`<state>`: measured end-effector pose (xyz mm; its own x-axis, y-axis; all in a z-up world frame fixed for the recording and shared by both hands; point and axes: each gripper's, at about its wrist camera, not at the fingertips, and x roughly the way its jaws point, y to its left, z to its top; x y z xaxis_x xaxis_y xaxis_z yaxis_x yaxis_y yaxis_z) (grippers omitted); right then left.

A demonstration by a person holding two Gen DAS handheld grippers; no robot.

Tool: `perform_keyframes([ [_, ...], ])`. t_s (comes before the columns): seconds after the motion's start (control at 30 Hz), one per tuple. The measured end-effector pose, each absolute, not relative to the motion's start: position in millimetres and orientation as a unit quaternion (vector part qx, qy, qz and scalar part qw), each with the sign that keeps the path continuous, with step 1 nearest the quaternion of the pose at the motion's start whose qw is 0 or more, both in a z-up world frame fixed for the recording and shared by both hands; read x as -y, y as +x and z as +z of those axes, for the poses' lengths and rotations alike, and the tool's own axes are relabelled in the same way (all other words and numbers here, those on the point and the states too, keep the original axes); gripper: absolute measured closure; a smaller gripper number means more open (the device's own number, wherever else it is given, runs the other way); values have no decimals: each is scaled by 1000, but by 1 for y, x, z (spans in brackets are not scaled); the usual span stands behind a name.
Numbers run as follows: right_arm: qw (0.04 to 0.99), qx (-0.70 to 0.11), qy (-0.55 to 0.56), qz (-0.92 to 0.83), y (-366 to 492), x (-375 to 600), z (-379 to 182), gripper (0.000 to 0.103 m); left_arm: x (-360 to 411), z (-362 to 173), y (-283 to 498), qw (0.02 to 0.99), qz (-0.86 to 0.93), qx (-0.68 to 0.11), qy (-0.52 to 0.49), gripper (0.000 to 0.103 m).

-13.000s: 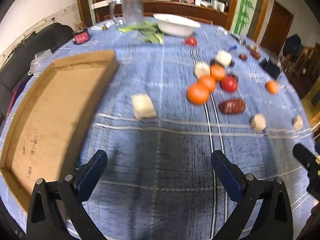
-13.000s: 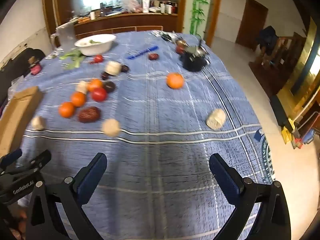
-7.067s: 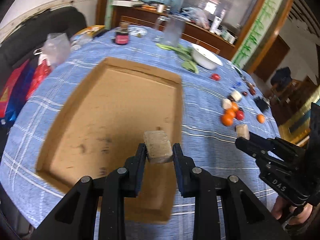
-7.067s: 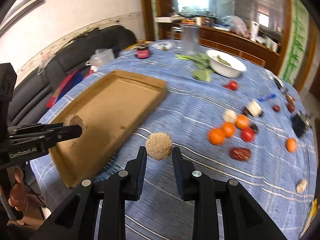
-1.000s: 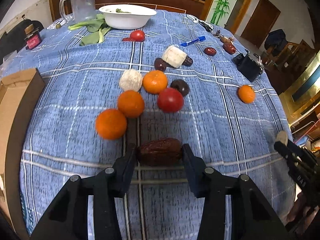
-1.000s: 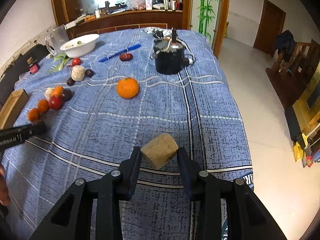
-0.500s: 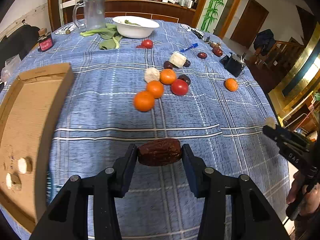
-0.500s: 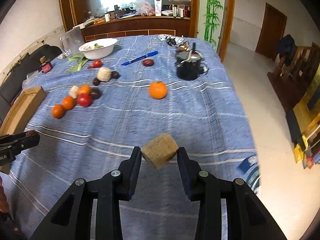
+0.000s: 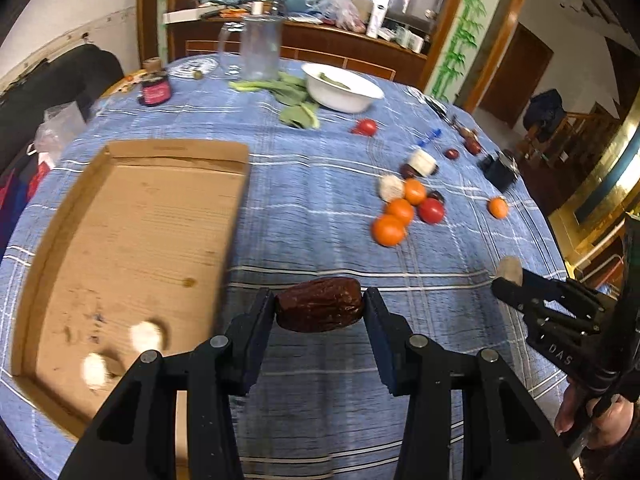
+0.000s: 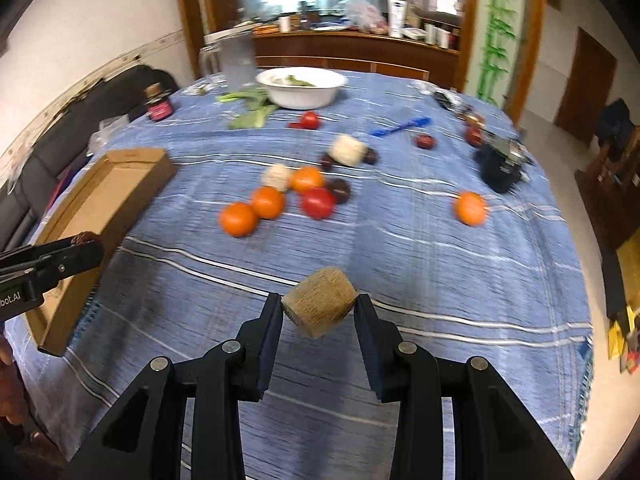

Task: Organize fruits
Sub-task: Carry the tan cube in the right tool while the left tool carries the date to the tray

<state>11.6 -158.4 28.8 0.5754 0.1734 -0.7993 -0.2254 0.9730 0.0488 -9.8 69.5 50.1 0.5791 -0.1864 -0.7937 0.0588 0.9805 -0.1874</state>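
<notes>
My left gripper [image 9: 319, 312] is shut on a dark brown date [image 9: 319, 310], held above the blue cloth just right of the cardboard tray [image 9: 132, 216]. Two pale pieces [image 9: 146, 336] lie in the tray's near end. My right gripper [image 10: 318, 312] is shut on a tan fibrous cube [image 10: 318, 307] above the cloth; it also shows in the left wrist view [image 9: 509, 269]. Three oranges, a red tomato and a pale ball cluster mid-table [image 10: 276, 200]. A lone orange [image 10: 471, 208] lies to the right.
A white bowl [image 10: 301, 87], green leaves [image 10: 248, 109], a clear jug [image 10: 232, 63] and a red-labelled jar [image 10: 158, 105] stand at the back. A black device [image 10: 501, 166], a blue pen [image 10: 400, 126] and small dark fruits lie at the right. A black sofa is on the left.
Both grippers have swung left toward the tray, each keeping its piece. The tray now fills the left of the left wrist view and is nearer in the right wrist view.
</notes>
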Motion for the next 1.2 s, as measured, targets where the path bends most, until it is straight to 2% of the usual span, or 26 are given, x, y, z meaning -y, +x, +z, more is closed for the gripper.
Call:
perform_keyframes([
  [0.73,861,-421,-98,269,41,-30,45,63,-231,36,-24,882,80,-446,-131,58],
  [1.2,819,-467,-113,314,68,-114,1,63,-281,3,-22,861,120,-472,-146,58],
])
